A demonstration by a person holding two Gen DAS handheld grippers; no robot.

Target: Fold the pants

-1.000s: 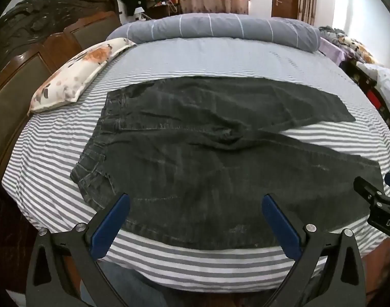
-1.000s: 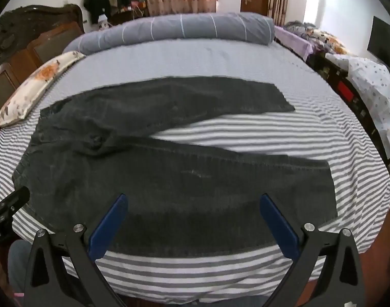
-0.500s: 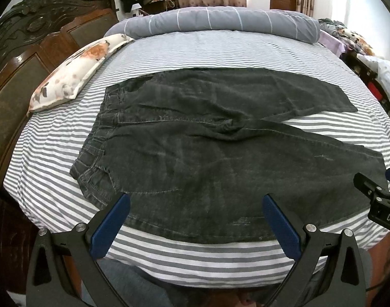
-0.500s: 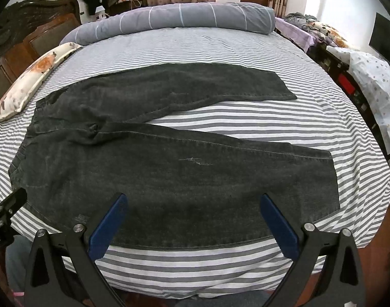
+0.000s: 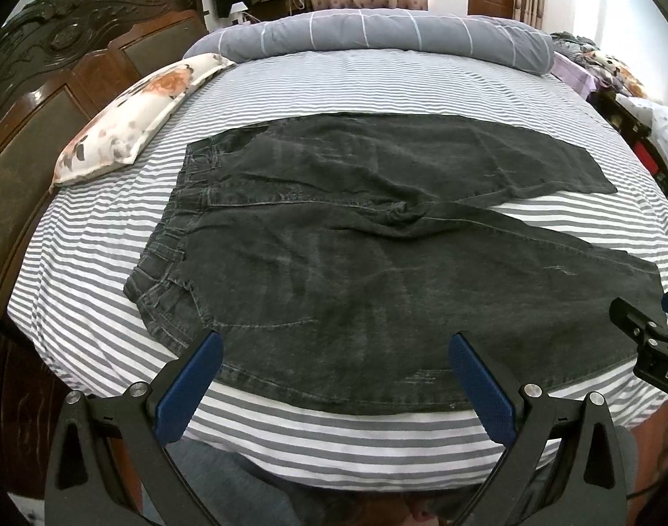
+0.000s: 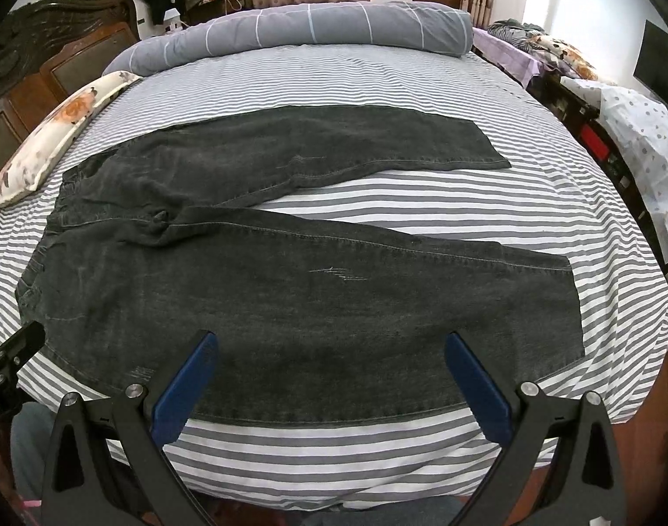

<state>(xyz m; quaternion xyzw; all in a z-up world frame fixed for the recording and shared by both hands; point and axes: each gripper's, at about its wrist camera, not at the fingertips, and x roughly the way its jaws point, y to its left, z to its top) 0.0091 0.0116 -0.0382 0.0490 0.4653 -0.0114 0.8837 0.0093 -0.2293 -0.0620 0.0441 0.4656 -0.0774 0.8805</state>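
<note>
Dark grey jeans [image 5: 355, 271] lie flat on the striped bed [image 5: 355, 87], waistband at the left, both legs spread apart toward the right; they also show in the right wrist view [image 6: 316, 307]. My left gripper [image 5: 334, 377] is open and empty above the near edge of the seat and upper leg. My right gripper [image 6: 329, 377] is open and empty above the near edge of the near leg. The right gripper's tip [image 5: 640, 333] shows at the right edge of the left wrist view, and the left gripper's tip [image 6: 14, 350] shows at the left edge of the right wrist view.
A floral pillow [image 5: 136, 118] lies at the left by the dark wooden headboard [image 5: 49, 87]. A rolled grey duvet [image 5: 377, 35] lies along the far side. Furniture and bedding [image 6: 631, 131] stand beyond the bed's right edge.
Both grippers have drawn back and up from the bed, so more of the jeans and the near bed edge shows. The jeans have not moved.
</note>
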